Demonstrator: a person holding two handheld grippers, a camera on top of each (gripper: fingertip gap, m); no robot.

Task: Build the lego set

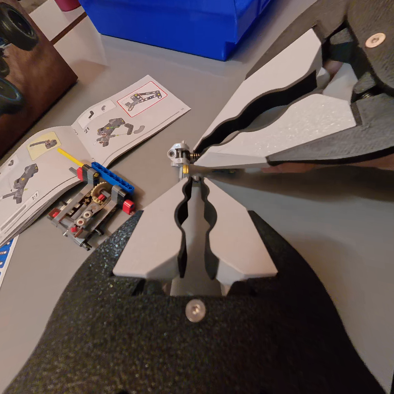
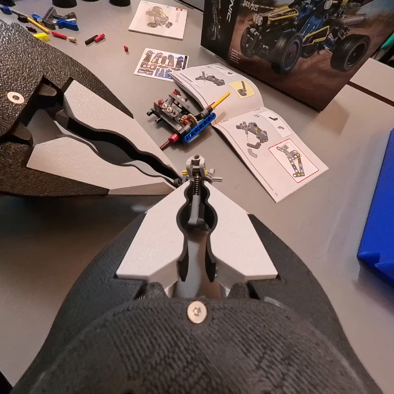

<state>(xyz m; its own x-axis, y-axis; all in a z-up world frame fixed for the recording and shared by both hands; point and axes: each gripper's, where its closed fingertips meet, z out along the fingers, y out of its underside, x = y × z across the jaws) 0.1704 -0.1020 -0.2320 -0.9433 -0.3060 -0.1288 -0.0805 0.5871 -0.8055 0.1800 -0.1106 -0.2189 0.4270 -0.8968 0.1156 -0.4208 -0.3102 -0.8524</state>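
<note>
My right gripper (image 2: 197, 185) is shut on a grey shock absorber with a metal spring (image 2: 196, 166), and its head sticks out past the tips. In the left wrist view this gripper (image 1: 195, 158) comes in from the upper right with the shock absorber (image 1: 179, 154). My left gripper (image 1: 193, 180) is shut on a small grey piece (image 1: 196, 178) at the shock absorber's side. It enters the right wrist view (image 2: 177, 181) from the left. Both are held above the table. The partly built chassis with a blue beam (image 1: 93, 204) (image 2: 183, 121) lies beside the open instruction booklet (image 1: 64, 149) (image 2: 255, 132).
A blue bin (image 1: 170, 25) (image 2: 379, 213) stands to the right. The set's box (image 2: 298, 42) (image 1: 25, 74) stands behind the booklet. A sticker sheet (image 2: 160, 64), a second booklet (image 2: 158, 19) and several loose pieces (image 2: 53, 27) lie at the far left on the grey table (image 2: 277, 234). Only a small space, under 4 cm, lies between the two pairs of fingers.
</note>
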